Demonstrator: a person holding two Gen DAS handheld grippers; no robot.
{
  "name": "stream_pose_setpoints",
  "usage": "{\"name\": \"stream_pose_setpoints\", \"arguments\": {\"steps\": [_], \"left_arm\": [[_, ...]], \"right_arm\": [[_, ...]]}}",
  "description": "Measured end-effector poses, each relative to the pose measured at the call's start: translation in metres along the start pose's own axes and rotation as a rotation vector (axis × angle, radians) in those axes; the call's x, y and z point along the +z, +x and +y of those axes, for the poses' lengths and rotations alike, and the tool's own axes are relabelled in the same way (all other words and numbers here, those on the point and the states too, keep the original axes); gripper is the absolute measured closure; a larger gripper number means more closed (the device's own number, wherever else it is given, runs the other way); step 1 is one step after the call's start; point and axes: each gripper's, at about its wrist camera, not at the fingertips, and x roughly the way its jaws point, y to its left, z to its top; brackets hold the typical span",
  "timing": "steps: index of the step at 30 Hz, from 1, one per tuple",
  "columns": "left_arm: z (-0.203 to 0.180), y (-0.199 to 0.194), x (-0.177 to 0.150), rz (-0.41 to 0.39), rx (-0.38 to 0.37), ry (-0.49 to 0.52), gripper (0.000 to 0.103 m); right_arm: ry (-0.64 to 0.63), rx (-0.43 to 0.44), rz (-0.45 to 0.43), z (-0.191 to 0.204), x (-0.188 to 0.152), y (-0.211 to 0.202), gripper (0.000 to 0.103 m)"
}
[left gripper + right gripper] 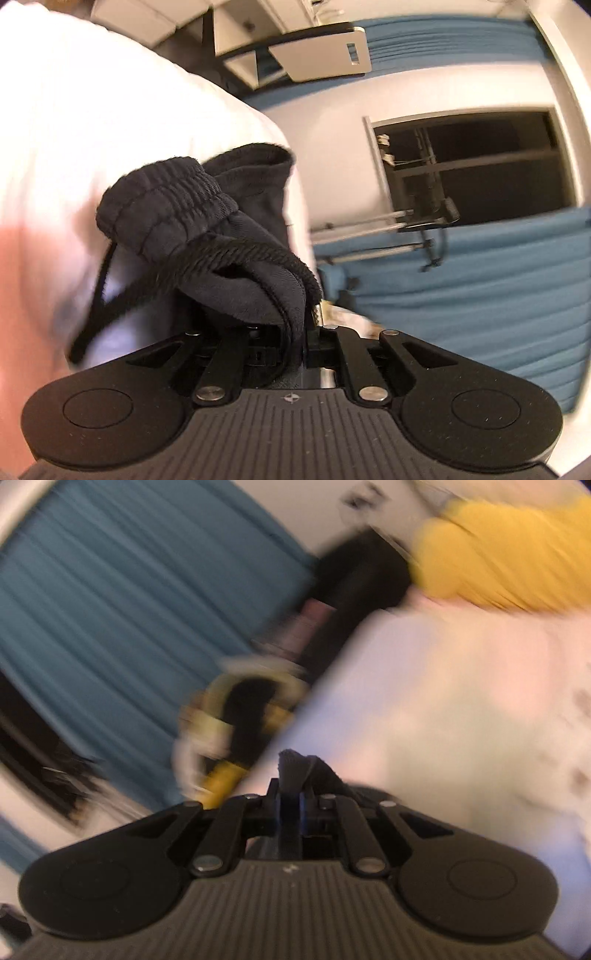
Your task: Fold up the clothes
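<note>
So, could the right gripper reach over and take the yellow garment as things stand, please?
Probably not yet. The right gripper is shut on a strip of black fabric, so it has no free grip. The yellow garment lies beyond across the white surface, nothing visibly blocking it, though the view is blurred.

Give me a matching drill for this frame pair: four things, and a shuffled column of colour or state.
Things:
1. left claw
2. elastic waistband
3. curtain
4. sleeve

Colour or state:
A. yellow, blurred, upper right of the right wrist view
B. blue, pleated, in the background
C. shut on dark fabric with a drawstring
D. gathered and ribbed, bunched above the claw

Pairs: 1-C, 2-D, 3-B, 4-A

The right claw is likewise shut on a strip of dark fabric.
</note>
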Motion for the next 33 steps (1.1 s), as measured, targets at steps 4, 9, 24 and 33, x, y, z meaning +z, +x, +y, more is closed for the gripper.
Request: {"name": "stream_pose_setpoints", "arguments": {"steps": [4,9,24,33], "left_arm": [[0.014,-0.016,0.027,0.051,-0.015,-0.013,0.093],[0.073,-0.030,0.016,0.130,0.057,0.034,0.092],[0.050,-0.053,-0.016,0.127,0.205,0.504,0.019],[-0.063,-0.049,-0.102,0.031,0.114,0.928,0.009]], "right_arm": [[-0.070,0.191,-0.149,0.029,0.012,-0.041,0.093],[0.031,-0.025,0.028,-0.071,-0.020,-0.049,0.093],[0.005,-0.251,0.170,-0.170,-0.066,-0.057,0.042],[-0.296,-0.074,0.058,-0.053,-0.059,-0.028,0.029]]}}
